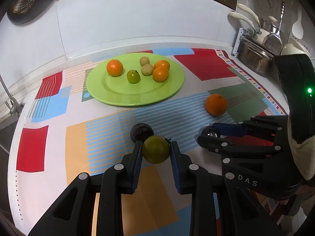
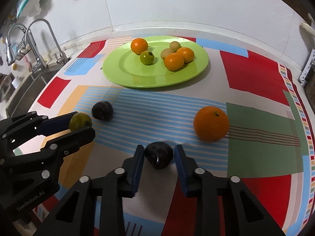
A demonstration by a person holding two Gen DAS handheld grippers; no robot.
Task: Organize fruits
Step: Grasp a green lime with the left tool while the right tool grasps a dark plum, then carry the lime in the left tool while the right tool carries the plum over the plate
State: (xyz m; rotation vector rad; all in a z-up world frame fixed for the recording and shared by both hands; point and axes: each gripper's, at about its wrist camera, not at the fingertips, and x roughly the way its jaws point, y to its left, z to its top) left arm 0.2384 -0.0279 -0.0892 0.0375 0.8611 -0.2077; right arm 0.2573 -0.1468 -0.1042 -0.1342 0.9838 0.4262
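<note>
Both grippers are set around loose fruit low in frame, left gripper (image 1: 156,151) pinched on a green tomato (image 1: 156,149), right gripper (image 2: 158,155) spread around a dark plum (image 2: 159,155), presumably so they're carried to the green plate (image 1: 126,96) higher up.

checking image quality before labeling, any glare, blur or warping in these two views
Left wrist view: fisheye bends the counter edge, soft glare on the green plate, fruit sharp. Right wrist view: same warping, a highlight on the dark plum, dark vignetted corners.
</note>
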